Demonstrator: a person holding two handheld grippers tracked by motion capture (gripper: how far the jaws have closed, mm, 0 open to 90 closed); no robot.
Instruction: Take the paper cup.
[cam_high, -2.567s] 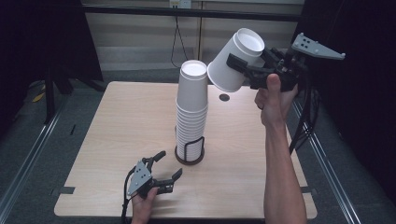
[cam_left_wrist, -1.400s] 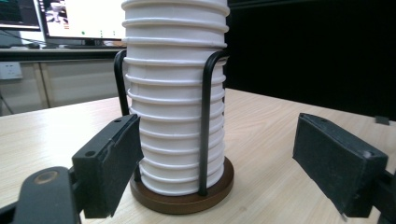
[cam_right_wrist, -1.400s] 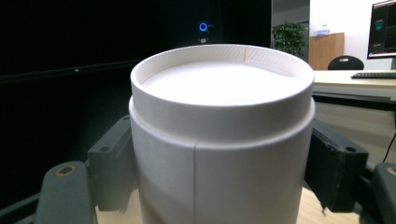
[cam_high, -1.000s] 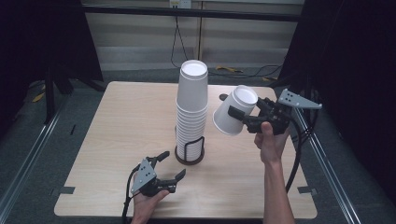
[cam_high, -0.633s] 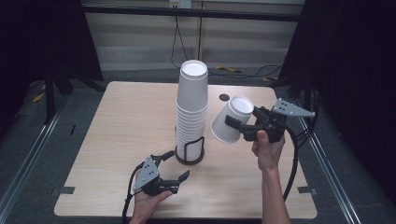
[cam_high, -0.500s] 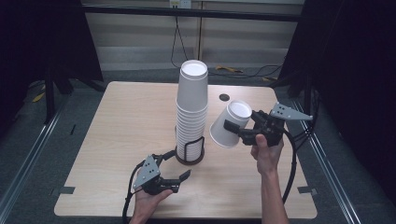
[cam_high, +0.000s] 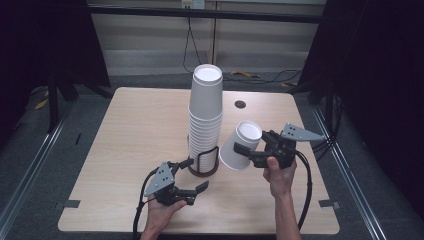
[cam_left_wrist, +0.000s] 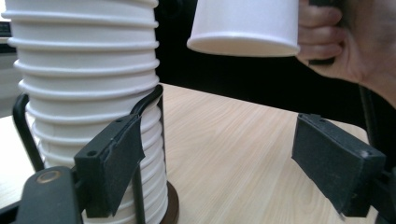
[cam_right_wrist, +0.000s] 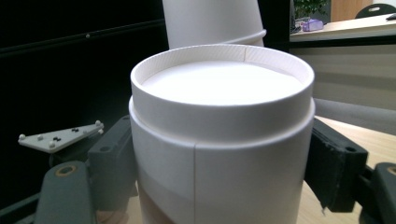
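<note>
Jaws of the right gripper (cam_high: 244, 155) pinch a single white paper cup (cam_high: 241, 146) by its sides, holding it tilted with its base uppermost, just right of the tall cup stack (cam_high: 205, 115) and above the wooden surface (cam_high: 130, 130). The stack stands upside down in a black wire holder (cam_high: 204, 165). In front of the stack, the left gripper (cam_high: 196, 174) has its jaws spread with nothing between them.

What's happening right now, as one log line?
right hand-held gripper: shut on paper cup | left hand-held gripper: open, beside cup stack | cup stack: in wire holder
</note>
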